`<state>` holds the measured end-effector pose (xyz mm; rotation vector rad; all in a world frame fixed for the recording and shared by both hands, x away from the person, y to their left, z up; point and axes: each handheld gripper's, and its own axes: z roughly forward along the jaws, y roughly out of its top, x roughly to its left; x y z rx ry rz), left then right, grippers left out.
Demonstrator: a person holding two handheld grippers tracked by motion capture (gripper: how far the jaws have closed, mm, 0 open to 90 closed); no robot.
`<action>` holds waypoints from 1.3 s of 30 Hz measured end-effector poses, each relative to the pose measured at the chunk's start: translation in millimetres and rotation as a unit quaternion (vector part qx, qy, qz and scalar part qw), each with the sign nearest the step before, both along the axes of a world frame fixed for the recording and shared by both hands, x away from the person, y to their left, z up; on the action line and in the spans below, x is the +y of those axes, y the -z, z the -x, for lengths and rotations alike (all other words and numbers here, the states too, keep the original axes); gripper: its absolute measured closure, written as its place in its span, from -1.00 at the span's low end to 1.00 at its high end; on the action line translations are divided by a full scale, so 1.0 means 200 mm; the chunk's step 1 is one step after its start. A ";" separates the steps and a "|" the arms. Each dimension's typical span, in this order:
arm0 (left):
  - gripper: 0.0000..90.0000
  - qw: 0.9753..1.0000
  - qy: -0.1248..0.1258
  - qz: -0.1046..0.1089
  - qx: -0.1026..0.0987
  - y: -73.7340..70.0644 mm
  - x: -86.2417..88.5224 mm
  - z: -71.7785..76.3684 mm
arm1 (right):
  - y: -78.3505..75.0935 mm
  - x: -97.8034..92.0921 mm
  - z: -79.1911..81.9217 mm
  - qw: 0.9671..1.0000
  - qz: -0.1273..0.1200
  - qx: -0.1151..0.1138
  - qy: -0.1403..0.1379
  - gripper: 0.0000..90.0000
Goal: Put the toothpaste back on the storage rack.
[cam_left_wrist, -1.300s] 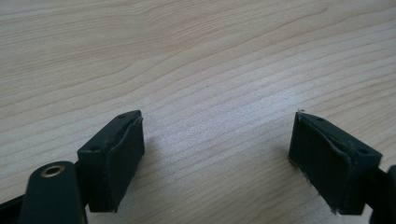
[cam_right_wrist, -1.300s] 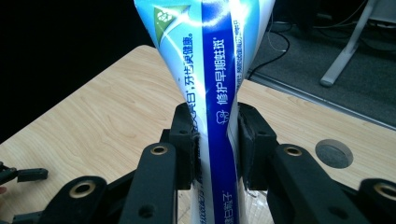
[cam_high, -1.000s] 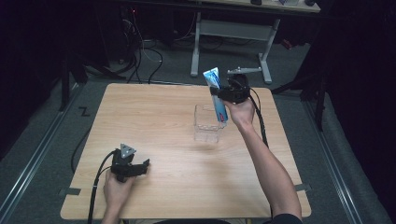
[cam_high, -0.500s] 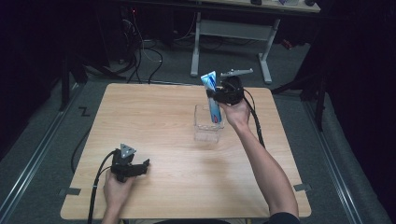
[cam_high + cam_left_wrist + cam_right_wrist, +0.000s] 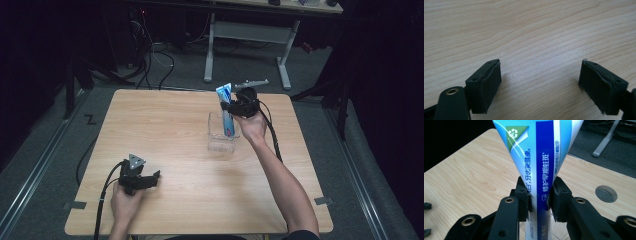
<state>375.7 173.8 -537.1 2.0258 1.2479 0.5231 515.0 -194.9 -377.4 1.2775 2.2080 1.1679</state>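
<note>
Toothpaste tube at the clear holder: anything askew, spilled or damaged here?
Nothing stands out. The toothpaste tube stands nearly upright, lower end in the clear holder, pinched by the right gripper. The left gripper rests open on the table. No spill or damage shows.

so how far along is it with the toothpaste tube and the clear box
Done: the right gripper has the toothpaste tube pinched and upright, its lower end already inside the clear box. In hand: lowering it in. Left: letting go, since the jaws are clamped on the tube. The left gripper rests open on the table, holding nothing.
</note>
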 end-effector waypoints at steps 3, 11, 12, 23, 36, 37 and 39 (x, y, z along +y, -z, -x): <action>-0.59 1.000 0.000 0.000 0.000 0.00 0.00 0.00 | 0.01 -0.01 0.00 1.000 -0.001 0.001 0.000 0.58; -0.58 1.000 0.000 0.000 0.000 0.00 0.00 0.00 | 0.05 -0.03 0.01 1.000 -0.004 0.013 0.003 0.59; -0.58 1.000 0.000 0.000 0.000 0.00 0.00 0.00 | 0.06 -0.03 0.01 1.000 -0.004 0.015 0.003 0.60; -0.59 1.000 0.000 0.000 0.000 0.00 0.00 0.00 | 0.08 -0.06 0.04 1.000 -0.017 0.023 0.004 0.60; -0.59 1.000 0.000 0.000 0.000 0.00 0.00 0.00 | 0.12 -0.10 0.05 0.999 -0.027 0.038 0.008 0.60; -0.59 1.000 0.000 0.000 0.000 0.00 0.00 0.00 | 0.12 -0.10 0.05 0.999 -0.028 0.038 0.009 0.60; -0.58 1.000 0.000 0.000 0.000 0.00 0.00 0.00 | 0.13 -0.11 0.06 0.999 -0.032 0.039 0.011 0.60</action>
